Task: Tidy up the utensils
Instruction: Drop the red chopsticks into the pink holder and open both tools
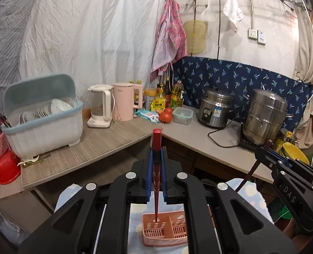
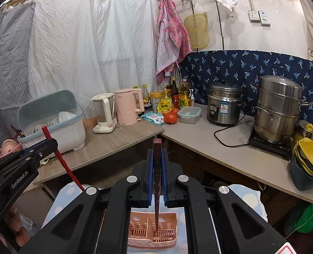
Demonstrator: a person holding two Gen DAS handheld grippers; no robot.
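I judged both sticks should go down straight into the pink slotted plastic utensil basket (image 1: 165, 228). Above the basket, my left gripper (image 1: 156, 158) was clenched on a red lacquered chopstick (image 1: 156, 180); my right gripper (image 2: 157, 160) pinched a dark brown chopstick (image 2: 157, 190).

The left gripper (image 1: 157, 154) and right gripper (image 2: 157, 156) were both clamped shut, side by side, angled slightly downward.
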